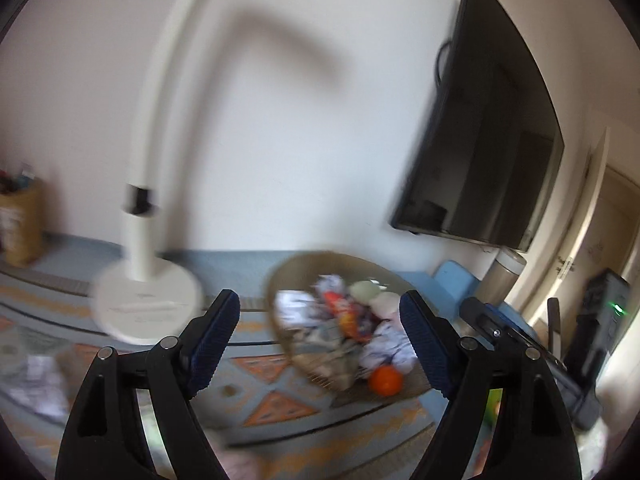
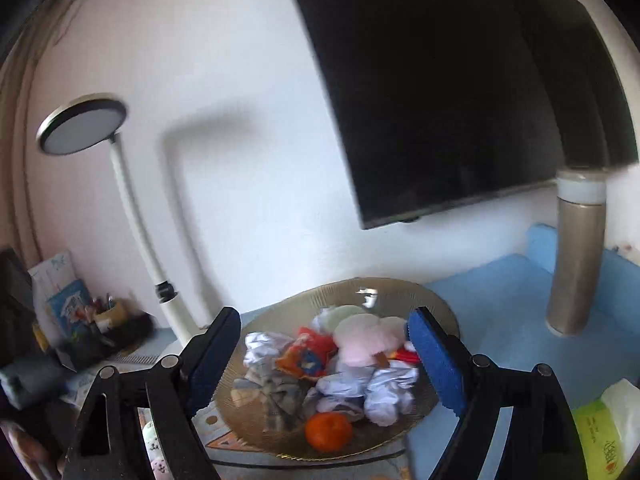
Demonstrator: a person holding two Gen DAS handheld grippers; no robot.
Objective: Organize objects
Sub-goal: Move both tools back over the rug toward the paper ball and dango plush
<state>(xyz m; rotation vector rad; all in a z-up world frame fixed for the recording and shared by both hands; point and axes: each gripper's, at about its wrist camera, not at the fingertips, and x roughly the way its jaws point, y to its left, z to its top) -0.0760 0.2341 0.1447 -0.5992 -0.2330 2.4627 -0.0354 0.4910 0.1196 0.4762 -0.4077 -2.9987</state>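
Note:
A shallow tan glass plate (image 2: 436,300) (image 1: 292,268) holds crumpled white paper balls (image 2: 386,396), an orange snack wrapper (image 2: 306,356), pale round cakes (image 2: 360,338) and a tangerine (image 2: 329,431) (image 1: 385,380). My right gripper (image 2: 324,354) stands open just above the near part of the plate, nothing between its blue pads. In the blurred left wrist view my left gripper (image 1: 320,338) is open too, hanging near and left of the plate, holding nothing. The black right gripper body (image 1: 504,332) shows at that view's right.
A white desk lamp (image 1: 148,300) (image 2: 132,208) stands left of the plate on a patterned cloth (image 1: 276,404). A dark wall screen (image 2: 460,92) hangs above. A gold flask (image 2: 576,256) stands at the right, a green tissue pack (image 2: 604,436) at the near right, and stationery clutter (image 2: 92,320) at the left.

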